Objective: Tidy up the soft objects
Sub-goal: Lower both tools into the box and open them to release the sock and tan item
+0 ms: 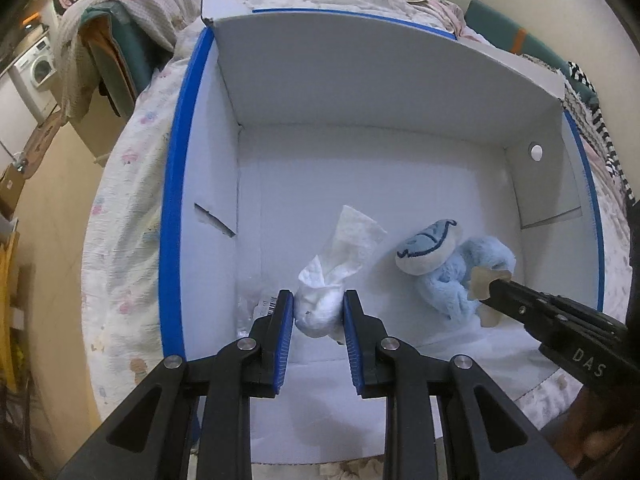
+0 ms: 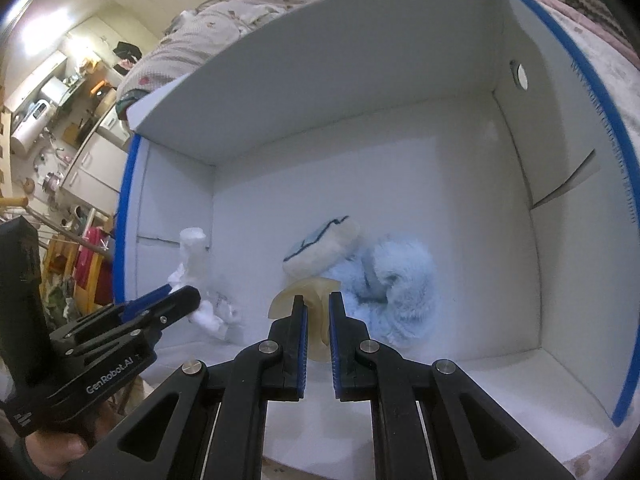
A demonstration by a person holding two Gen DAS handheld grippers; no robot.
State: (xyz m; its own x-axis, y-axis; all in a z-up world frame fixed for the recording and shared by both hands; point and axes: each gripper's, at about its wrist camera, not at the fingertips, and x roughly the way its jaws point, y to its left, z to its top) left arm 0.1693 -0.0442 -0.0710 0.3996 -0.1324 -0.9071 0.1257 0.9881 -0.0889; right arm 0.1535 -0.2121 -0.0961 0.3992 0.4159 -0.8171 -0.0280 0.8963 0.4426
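the left hand-held gripper pinches a white cloth bundle near the left wall of the white box on the bed; light, limp, best taken at its bunched middle. the right hand-held gripper pinches the blue plush toy by its beige foot, squashy, toward the right wall.

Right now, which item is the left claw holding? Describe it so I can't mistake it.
Look inside the white box with blue edges on the bed. On its floor, left of the blue plush toy, the left claw pinches a white wad of tissue: plain white and crumpled, not furry.
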